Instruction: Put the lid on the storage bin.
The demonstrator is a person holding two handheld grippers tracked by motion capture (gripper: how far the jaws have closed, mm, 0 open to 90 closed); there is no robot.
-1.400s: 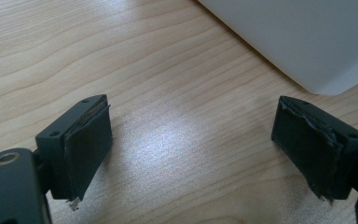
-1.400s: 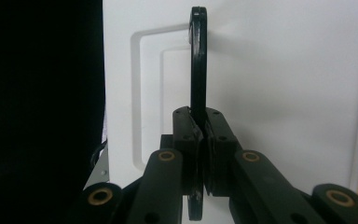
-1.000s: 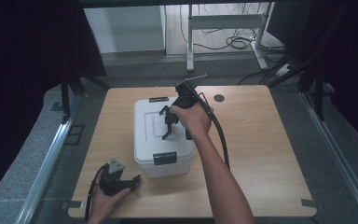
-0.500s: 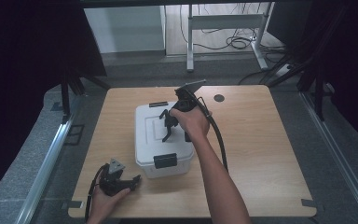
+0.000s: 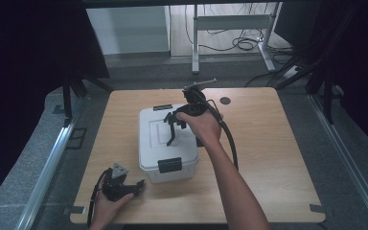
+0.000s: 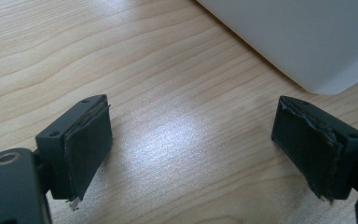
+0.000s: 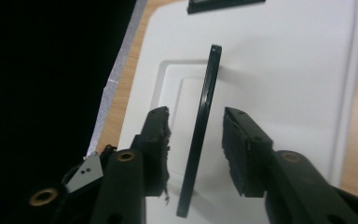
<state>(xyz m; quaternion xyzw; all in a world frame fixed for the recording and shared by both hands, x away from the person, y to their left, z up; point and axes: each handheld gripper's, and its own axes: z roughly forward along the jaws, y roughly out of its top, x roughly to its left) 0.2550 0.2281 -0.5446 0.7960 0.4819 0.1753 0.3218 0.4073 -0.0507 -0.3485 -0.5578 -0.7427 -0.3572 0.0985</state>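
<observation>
**Over the white box: right hand-held gripper straddles the raised black handle**

Above the lid of a white box, the right hand-held gripper [image 5: 171, 128] points down, held by a hand that reaches in from the near edge of the desk. Its jaws have just been opening. In the right gripper view the right hand-held gripper [image 7: 196, 151] has its two black pads standing apart with the thin black handle [image 7: 203, 126] upright between them, a clear gap on each side, so the pads do not press on it. The handle [image 5: 170, 130] stands up from a shallow recess in the middle of the lid.

The white box [image 5: 159, 153] sits near the centre of the wooden desk [image 5: 268, 158], its lid on. A black latch [image 5: 170, 165] shows on the near end wall, and a second black latch [image 5: 162, 107] on the far end.

To the near left, well apart from the right hand, the left hand-held gripper [image 5: 135, 185] lies low at the desk's front edge, held in the other hand, with a grey three-cornered plate on top. In the left gripper view the left hand-held gripper [image 6: 191, 140] has its jaws spread wide with nothing between them but bare wood grain, and a corner of the white box [image 6: 298, 42] lies just beyond.

A small dark round disc [image 5: 225, 100] sits in the desk top near the far edge.
</observation>
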